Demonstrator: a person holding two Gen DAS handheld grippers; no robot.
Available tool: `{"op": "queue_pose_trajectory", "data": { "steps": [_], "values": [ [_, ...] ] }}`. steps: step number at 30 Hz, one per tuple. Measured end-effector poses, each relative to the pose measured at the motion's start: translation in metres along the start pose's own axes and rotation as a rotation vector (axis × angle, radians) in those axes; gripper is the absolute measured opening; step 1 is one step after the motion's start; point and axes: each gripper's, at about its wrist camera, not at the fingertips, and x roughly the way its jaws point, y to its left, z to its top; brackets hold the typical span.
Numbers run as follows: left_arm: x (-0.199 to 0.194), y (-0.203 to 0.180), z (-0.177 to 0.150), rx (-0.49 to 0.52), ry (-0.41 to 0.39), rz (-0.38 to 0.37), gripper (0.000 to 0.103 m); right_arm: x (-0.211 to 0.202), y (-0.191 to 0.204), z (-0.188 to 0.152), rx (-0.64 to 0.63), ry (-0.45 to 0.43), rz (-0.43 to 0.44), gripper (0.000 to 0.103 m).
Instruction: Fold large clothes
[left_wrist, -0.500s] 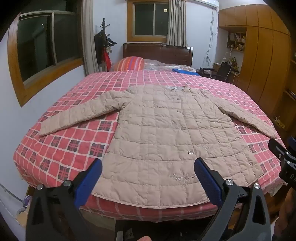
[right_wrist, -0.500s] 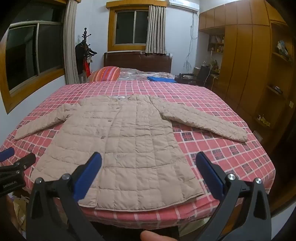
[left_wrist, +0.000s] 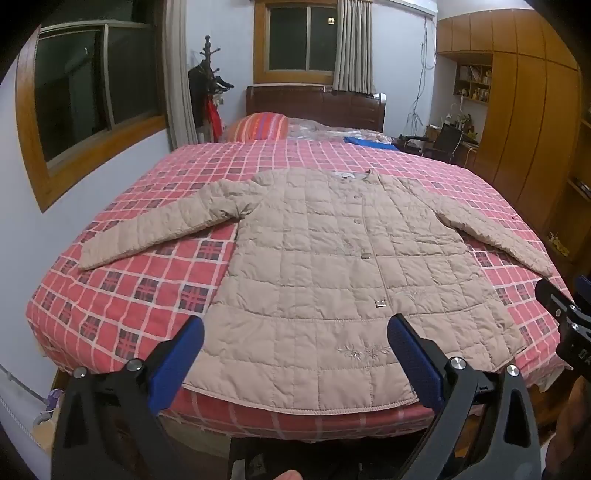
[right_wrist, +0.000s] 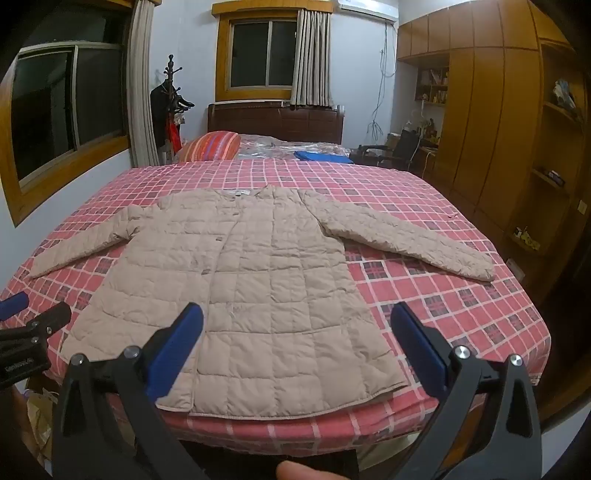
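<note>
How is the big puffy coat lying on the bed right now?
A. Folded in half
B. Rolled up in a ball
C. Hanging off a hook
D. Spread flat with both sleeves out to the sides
D: the beige coat lies flat, front up, on the checked bed, with each sleeve stretched out sideways.

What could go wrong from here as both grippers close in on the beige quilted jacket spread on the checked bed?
1. The beige quilted jacket looks puffy; the open left gripper may pinch only its top layer, so the fold drags unevenly.
2. Its hem lies at the edge of the red checked bedspread; a pull could slide it off.
3. The open right gripper might catch the bedspread along with the hem.
</note>
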Motion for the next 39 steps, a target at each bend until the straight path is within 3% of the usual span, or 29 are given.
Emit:
{"op": "queue_pose_trajectory", "data": {
  "steps": [39],
  "values": [
    [-0.0052,0.0027,0.0025,-0.018,-0.008,0.004,0.1,-0.0002,0.0049,-0.0001,-0.007,0.005,0.011,0.101]
  ]
}}
